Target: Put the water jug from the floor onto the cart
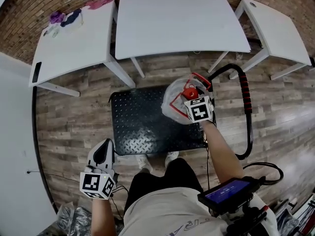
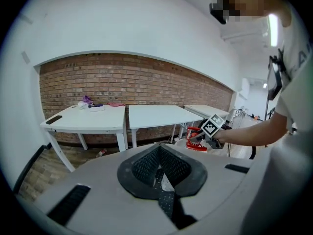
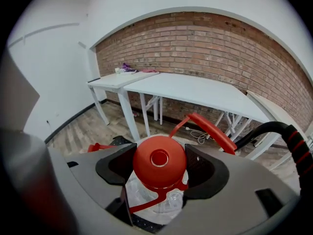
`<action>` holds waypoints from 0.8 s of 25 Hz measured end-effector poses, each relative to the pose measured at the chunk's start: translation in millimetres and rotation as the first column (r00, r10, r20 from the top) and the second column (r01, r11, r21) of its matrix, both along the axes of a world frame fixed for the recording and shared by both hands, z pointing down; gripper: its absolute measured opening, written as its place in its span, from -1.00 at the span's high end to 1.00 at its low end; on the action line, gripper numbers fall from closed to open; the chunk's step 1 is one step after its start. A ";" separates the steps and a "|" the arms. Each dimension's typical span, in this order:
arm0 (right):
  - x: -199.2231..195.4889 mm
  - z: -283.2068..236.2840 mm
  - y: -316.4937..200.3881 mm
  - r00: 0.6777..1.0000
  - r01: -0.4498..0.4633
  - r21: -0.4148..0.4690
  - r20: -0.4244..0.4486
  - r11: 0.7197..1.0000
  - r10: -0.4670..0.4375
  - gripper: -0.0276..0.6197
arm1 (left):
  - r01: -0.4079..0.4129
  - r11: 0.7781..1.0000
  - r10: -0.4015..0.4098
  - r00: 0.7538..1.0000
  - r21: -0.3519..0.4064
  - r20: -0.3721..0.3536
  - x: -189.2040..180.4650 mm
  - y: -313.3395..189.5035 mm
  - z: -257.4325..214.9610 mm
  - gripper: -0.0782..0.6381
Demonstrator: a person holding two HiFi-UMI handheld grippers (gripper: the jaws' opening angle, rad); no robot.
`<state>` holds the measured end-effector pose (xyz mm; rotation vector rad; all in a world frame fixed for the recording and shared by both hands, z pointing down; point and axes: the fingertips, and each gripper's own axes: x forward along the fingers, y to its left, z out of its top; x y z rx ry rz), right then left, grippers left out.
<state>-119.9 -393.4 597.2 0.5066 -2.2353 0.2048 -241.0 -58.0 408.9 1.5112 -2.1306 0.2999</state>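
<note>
The right tongs [image 3: 160, 169] are closed on the neck of the water jug [image 1: 174, 106], just under its red cap [image 3: 159, 160], with 1 dark pad on each side. The jug's clear body hangs below the pads and its red carry handle [image 3: 211, 132] sticks out toward the upper right of the right gripper view. In the head view the jug sits at centre frame, over the right part of the cart [image 1: 142, 122], above the black studded deck; whether its base touches the deck cannot be told. The cart's push handle [image 1: 246, 113], black with red grips, curves along the right of the deck. The left tongs [image 1: 102, 154] are at the lower left of the frame, over the wooden floor [image 1: 69, 124], with their pads drawn together on nothing. 3 white desks [image 1: 177, 21] line the top of the frame against a brick wall.
</note>
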 end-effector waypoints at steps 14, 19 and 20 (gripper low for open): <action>-25.1 74.3 -84.6 0.991 -0.091 -0.030 -0.096 0.995 0.088 -0.05 | 0.147 0.986 -0.146 0.989 -0.074 0.015 -12.6 32.9 16.3 0.78; -26.1 84.3 -87.4 0.991 -0.116 -0.055 -0.074 0.992 0.112 -0.05 | 0.161 0.984 -0.160 0.987 -0.078 0.022 -15.9 31.0 16.7 0.78; -28.5 80.9 -90.7 0.991 -0.131 -0.053 -0.044 0.990 0.128 -0.04 | 0.157 0.985 -0.155 0.988 -0.070 0.025 -15.6 29.0 15.7 0.78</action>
